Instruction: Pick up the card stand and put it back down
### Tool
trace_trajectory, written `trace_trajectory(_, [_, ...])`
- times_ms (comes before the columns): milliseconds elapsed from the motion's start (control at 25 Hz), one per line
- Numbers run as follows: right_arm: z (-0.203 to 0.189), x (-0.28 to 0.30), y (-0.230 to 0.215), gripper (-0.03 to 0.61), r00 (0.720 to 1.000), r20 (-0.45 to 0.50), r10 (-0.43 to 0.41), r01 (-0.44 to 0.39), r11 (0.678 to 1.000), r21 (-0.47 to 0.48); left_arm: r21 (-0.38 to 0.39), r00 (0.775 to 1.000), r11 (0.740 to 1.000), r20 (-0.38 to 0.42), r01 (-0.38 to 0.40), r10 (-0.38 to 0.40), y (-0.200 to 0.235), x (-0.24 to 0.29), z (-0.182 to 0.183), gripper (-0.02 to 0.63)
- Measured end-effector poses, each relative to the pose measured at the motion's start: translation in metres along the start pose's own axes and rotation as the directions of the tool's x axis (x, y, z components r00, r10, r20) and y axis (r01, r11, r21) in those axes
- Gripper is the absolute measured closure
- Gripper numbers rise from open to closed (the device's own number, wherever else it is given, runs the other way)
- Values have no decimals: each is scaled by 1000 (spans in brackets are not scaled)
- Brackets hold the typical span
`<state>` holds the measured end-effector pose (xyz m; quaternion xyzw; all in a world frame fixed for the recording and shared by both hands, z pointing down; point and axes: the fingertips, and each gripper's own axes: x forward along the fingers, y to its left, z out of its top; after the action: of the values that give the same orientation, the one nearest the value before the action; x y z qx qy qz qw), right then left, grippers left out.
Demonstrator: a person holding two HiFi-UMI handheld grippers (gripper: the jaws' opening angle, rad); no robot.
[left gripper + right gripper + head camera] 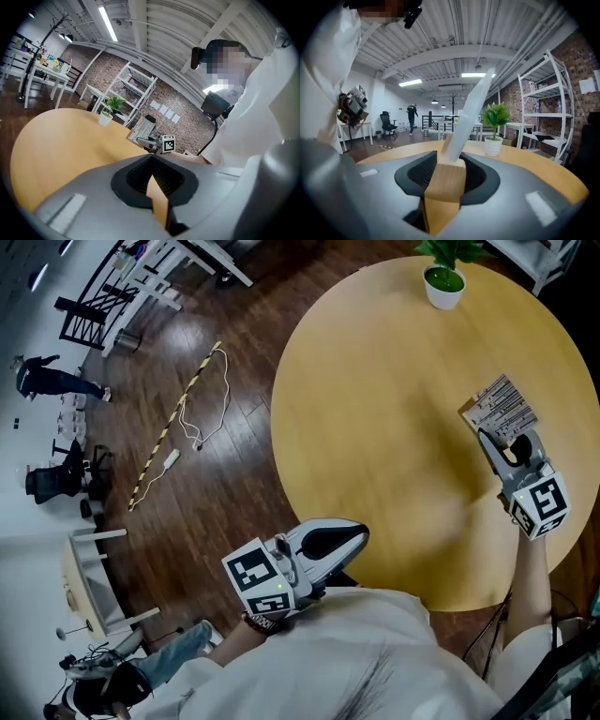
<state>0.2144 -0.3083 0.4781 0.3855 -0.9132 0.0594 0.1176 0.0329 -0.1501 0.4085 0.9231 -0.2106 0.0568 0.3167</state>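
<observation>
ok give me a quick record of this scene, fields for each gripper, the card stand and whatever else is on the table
right gripper: shut on the wooden base of the card stand
left gripper: jaws together, empty, at the table's near edge by the person's body
card stand: holds a white card; lifted or resting, cannot tell
table: round, wooden
potted plant: far edge, apart from the stand

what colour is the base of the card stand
The card stand base is light tan wood; right gripper view shows it best.
</observation>
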Motion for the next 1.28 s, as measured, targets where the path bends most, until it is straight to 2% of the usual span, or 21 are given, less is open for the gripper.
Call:
trace_trajectory(160, [31,-29,57,425,999,43,-30,31,999,-26,31,998,998,29,47,-48,-22,-24,-7,629])
trace_trajectory(280, [20,-35,93,426,996,27,-80,80,997,14,42,995,995,45,89,-91,-45,-46,-15,629])
trace_trajectory(400, [-3,-33,102,426,994,-5,-109,109,991,83,62,991,991,52,118,-122,-57,-51,-12,629])
trace_trajectory(520, [-2,-47,119,426,990,18,-141,137,979,148,96,988,986,57,134,-140,-66,-63,-9,629])
trace_trajectory(720, [49,-88,162,426,966,140,-218,188,961,203,162,981,973,79,164,-178,-75,-91,-4,629])
trace_trajectory(880, [104,-133,218,426,940,224,-256,221,960,170,230,971,953,85,198,-222,-89,-116,-4,629])
trace_trajectory(1120, [172,-189,319,426,897,322,-302,281,953,112,249,945,922,62,298,-322,-123,-160,-27,629])
trace_trajectory(1280, [181,-223,373,426,868,327,-373,348,928,137,251,917,889,10,384,-399,-159,-181,-51,629])
